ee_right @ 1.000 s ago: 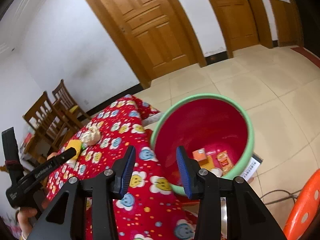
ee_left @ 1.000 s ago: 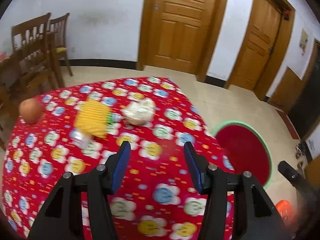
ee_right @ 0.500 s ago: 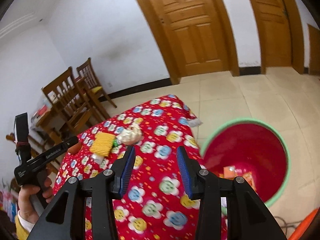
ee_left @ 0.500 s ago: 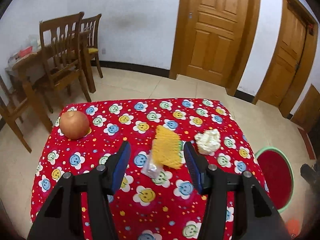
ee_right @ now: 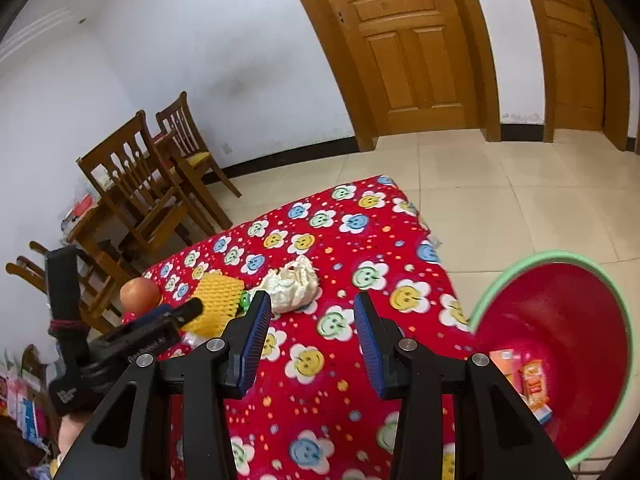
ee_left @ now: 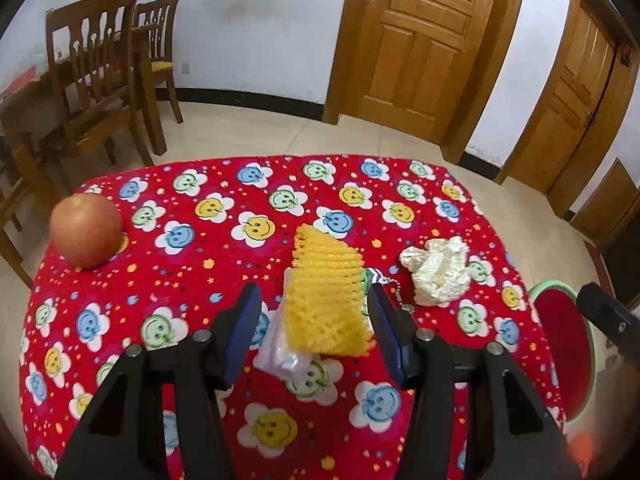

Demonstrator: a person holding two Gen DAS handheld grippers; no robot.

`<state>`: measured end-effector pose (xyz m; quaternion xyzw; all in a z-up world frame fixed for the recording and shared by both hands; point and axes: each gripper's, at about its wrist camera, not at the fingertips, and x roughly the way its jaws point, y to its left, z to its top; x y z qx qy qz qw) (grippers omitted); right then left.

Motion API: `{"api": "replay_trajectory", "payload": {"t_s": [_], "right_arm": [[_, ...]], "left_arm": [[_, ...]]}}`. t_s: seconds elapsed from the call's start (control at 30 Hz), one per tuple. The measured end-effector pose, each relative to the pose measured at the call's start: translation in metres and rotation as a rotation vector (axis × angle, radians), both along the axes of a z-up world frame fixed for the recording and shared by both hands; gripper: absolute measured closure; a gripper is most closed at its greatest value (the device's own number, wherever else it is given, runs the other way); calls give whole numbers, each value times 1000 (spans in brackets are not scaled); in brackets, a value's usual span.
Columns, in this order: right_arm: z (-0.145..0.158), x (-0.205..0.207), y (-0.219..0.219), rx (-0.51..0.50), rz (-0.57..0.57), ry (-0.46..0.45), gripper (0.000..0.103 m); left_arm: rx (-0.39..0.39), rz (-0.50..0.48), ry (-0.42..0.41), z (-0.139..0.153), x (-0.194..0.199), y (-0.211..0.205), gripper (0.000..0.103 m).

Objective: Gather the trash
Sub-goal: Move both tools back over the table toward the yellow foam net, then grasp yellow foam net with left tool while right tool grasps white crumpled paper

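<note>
1. Left wrist view: the left tool [ee_left: 316,316] stands released over the table [ee_left: 200,280], its jaws apart and empty. The yellow foam net [ee_left: 326,300] lies framed between the fingertips but lower down on the cloth; no pad presses on it.
2. Left wrist view, with the yellow foam net as landmark: a clear plastic wrapper [ee_left: 280,354] lies against its near-left corner, partly under it. A small green-striped item [ee_left: 374,278] shows at its right edge, too hidden to identify. A crumpled white tissue [ee_left: 438,276] lies near, to its right. An apple [ee_left: 86,230] sits well apart to its left, near the table edge.
3. Left wrist view: the red bin [ee_left: 560,344] stands on the floor beyond the table's right edge, far right of the net.
4. Right wrist view: the right tool [ee_right: 312,330] is released and carries nothing, held above the cloth. The tissue [ee_right: 294,284] lies just right of the net [ee_right: 218,302]; the left tool [ee_right: 192,306] reaches in over the net's near side.
5. Right wrist view: the bin [ee_right: 560,320] holds several packets [ee_right: 528,380] at its bottom.
6. Assessment: collection is partly done, judging by the packets already binned. The net, wrapper and tissue remain on the table. The apple looks whole and may not count as trash.
7. Assessment: the left tool appears lined up for the net; no grasp is made yet.
</note>
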<state>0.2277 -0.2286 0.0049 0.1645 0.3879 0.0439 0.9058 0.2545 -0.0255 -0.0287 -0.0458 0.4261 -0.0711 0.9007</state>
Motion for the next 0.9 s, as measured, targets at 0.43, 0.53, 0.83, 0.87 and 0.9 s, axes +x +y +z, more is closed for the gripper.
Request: {"api": "replay_trajectory", "payload": {"t_s": [0.43,0.53,0.83,0.87,0.9], "right_arm": [[-52,63,33,-17,36,112,52],[-61,71,38,-9,30,121,52],[-82,89,50,12,22,156,74],[-81,87,50,9,27,152,77],[-79,85,49,9,28,148,78]], "left_arm": [[-86,-9,-5,-15,2,15,79],[-109,-16,-22,-7,-2,21,85],[-146,-13,-54,7,-9,26,92],[-149,-14,-50,6,-10,26,92],[-150,-15,-48,6,-10,28,93]]}}
